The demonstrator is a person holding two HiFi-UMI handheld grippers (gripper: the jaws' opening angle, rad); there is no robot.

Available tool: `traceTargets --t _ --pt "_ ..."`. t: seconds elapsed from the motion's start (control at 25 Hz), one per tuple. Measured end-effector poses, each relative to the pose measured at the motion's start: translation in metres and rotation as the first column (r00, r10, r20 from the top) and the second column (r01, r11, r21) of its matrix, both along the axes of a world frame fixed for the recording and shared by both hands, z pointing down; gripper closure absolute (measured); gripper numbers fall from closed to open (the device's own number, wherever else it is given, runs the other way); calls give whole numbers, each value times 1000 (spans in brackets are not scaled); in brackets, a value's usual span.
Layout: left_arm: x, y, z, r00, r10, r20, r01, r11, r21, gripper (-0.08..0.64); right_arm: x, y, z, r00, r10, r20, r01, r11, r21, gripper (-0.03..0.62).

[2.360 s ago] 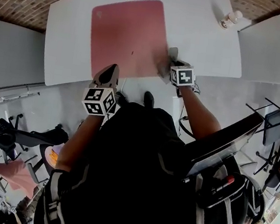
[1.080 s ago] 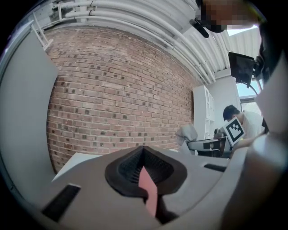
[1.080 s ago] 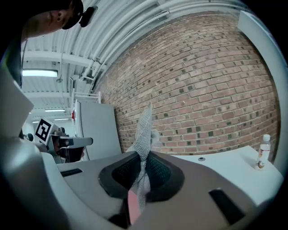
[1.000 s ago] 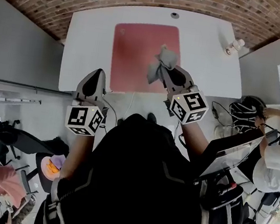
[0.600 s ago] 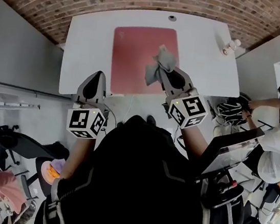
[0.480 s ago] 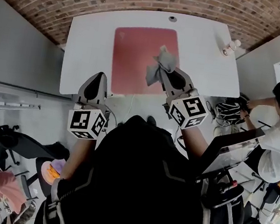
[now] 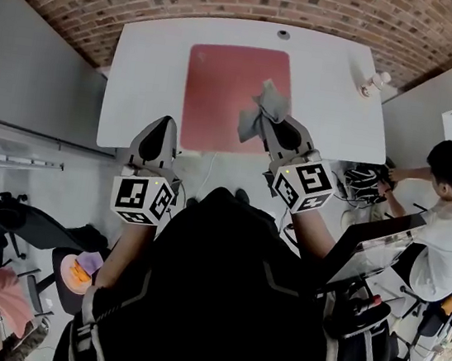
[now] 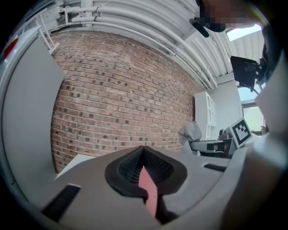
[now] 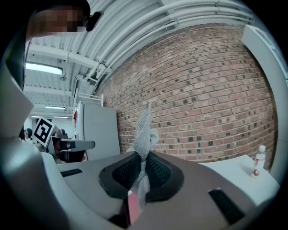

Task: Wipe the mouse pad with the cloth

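The right gripper is clenched on the cloth. The left gripper is pressed together on nothing, just short of the table's near edge. The cloth is a grey open mesh, pinched into a narrow twisted strip. Its long axis follows the seam of the fingers, and its pointed tip rises past the fingertips toward the brick wall. A looser fold hangs to the left of the fingers. In the head view the cloth sits over the right edge of the red mouse pad. Bare white table lies on both sides of the pad. A small bottle stands well beyond the right fingers, by the far right corner.
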State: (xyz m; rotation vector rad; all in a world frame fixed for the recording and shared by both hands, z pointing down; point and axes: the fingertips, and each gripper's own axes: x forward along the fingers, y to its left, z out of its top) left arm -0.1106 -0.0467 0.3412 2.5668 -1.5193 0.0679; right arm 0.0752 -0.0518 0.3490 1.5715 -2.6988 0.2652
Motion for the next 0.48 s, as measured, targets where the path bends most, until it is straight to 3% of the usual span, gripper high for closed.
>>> traceTargets --t 0.48 --pt "5 5 -3 1000 -20 1 20 1000 2 560 10 3 -2 1000 7 7 -7 1000 4 555"
